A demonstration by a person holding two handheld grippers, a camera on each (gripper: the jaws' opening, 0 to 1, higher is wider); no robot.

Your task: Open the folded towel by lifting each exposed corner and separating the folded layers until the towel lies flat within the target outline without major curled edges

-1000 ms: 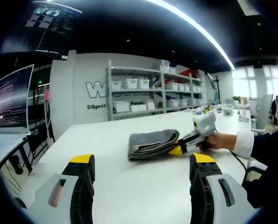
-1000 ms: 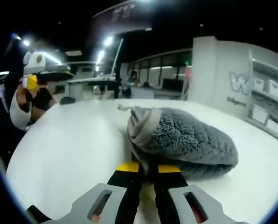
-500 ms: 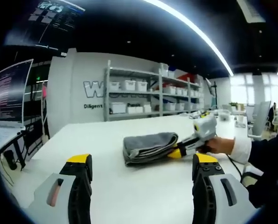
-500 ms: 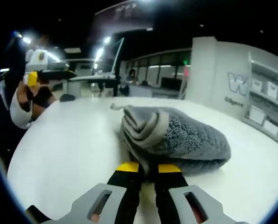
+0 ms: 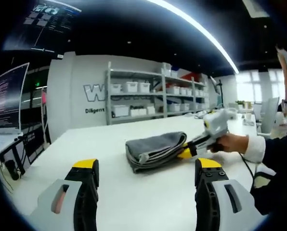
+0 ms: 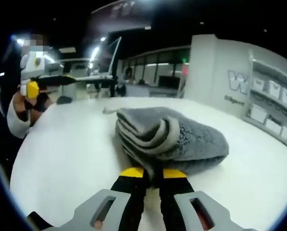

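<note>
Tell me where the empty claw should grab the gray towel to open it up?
Probably the loose top corner of the towel, the little tip sticking out at its far-left end in the right gripper view. It pokes up free of the stacked layers. The left claw is open and could come in from that side, opposite the right claw pinching the near edge.

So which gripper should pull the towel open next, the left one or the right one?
Probably the right gripper: its jaws are already shut on the grey towel's near edge. The left gripper is open, held back from the towel above the white table.
</note>
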